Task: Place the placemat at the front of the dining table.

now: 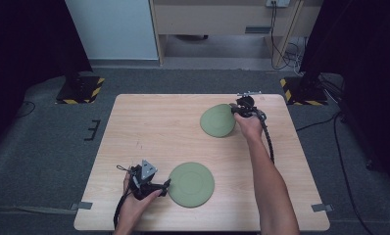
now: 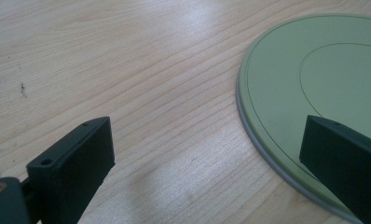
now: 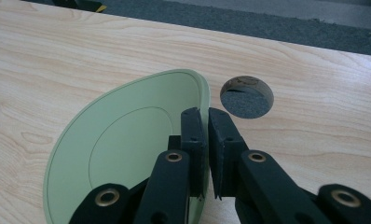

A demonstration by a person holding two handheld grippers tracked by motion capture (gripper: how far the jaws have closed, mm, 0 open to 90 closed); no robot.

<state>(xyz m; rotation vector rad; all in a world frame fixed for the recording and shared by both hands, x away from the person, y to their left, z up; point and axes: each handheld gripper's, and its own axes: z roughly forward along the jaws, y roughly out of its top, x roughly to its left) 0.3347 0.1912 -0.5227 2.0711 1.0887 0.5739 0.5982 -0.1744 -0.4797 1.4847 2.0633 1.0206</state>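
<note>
Nearest the person, a flat round green plate (image 1: 191, 184) lies on the pale wood-grain table (image 1: 154, 127), close to its front edge. It is matte and smooth, with thin concentric rings and a paler grey rim. The left gripper (image 1: 164, 186) sits just at its left edge, jaws wide apart: in the left gripper view one black jaw stands over bare wood and the other over the plate's rim (image 2: 267, 149); whether it touches cannot be told.

Farther off, toward the back right, a second green plate (image 1: 217, 120) is tilted up on edge. The right gripper (image 1: 234, 110) has its jaws clamped together on that plate's right rim (image 3: 203, 93). Just past it, a round hole (image 3: 247, 97) in the tabletop shows grey carpet (image 1: 46, 127) below.
</note>
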